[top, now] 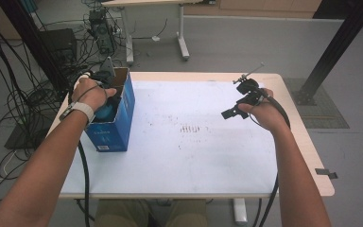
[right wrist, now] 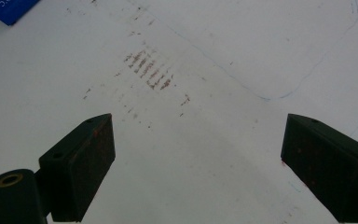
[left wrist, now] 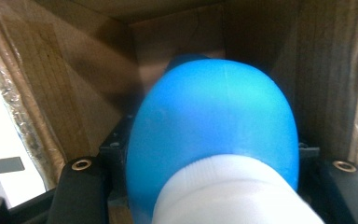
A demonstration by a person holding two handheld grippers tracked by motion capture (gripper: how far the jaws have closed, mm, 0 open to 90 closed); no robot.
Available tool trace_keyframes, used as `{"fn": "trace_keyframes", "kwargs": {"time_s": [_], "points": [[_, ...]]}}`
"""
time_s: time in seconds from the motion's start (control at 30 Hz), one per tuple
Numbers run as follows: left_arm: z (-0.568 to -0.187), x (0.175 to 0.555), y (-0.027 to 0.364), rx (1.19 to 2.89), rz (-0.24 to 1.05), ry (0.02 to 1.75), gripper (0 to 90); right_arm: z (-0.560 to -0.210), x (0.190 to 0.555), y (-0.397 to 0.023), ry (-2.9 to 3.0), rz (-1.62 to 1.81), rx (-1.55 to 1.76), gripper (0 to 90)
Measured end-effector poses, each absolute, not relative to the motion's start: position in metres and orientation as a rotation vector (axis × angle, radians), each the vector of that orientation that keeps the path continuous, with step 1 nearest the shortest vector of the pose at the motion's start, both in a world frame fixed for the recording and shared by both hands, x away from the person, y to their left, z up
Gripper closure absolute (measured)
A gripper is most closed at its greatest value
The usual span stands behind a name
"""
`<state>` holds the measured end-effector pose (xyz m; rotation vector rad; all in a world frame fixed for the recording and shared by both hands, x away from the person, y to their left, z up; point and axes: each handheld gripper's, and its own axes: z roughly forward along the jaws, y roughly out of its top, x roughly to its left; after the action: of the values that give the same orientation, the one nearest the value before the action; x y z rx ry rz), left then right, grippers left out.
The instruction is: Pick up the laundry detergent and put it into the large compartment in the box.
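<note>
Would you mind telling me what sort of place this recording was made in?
Most likely a lab or workshop: a bare grey floor with tangled cables, black frame posts, and a stained white table used as a workbench.

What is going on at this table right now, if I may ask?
A person holds a hand-held gripper in each hand. The left hand-held gripper is inside the open blue cardboard box, shut on a blue bottle with a white cap. The right hand-held gripper hangs open above the stained white table, holding nothing.
</note>
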<state>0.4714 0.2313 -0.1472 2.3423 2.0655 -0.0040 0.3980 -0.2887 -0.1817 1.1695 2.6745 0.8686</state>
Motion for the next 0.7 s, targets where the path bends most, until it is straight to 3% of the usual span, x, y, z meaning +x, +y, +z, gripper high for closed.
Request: {"fn": "trace_keyframes", "kwargs": {"time_s": [0.7], "points": [[-0.1471,0.4705,0.2327,2.346,-0.008,2.064,37.5,-0.1815,0.3973,-0.2868,2.674,0.870,1.160,9.6]]}}
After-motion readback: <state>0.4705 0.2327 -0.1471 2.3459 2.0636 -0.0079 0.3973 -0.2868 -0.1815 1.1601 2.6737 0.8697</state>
